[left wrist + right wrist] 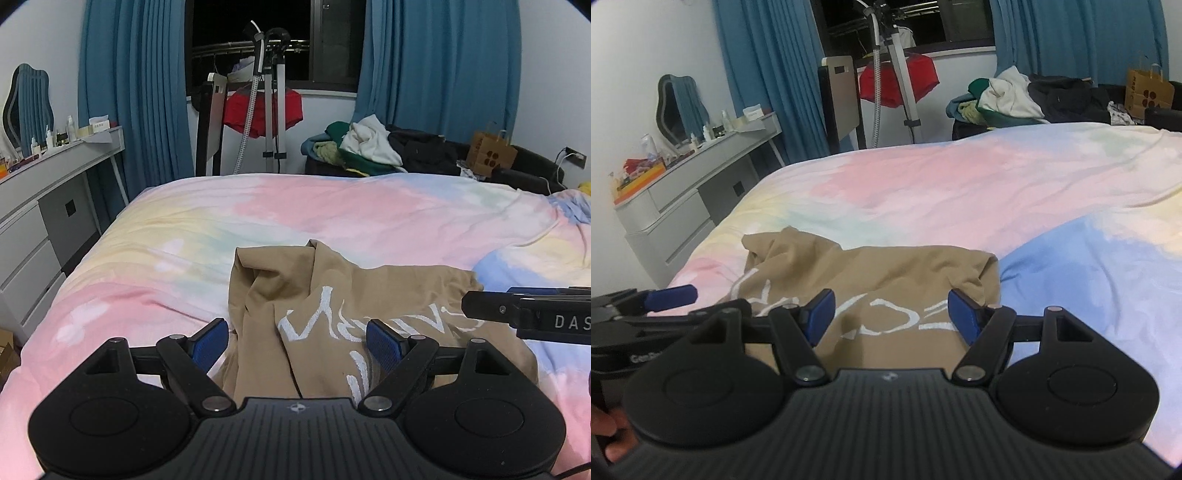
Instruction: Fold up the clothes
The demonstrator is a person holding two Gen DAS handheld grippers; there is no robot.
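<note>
Lying crumpled on the pastel bed (332, 206), the tan shirt (295, 295) sat under the left tool (297, 341), whose blue pads (210, 341) stood wide apart, holding nothing. From the right wrist, the right tool (892, 314) also hung open over the shirt (886, 269), empty.

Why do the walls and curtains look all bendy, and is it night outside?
Left wrist view: the fisheye lens bows the curtains at the edges; the window is black, so room lamps light the bed. Right wrist view: same bending, slightly softer, corners darkened.
</note>
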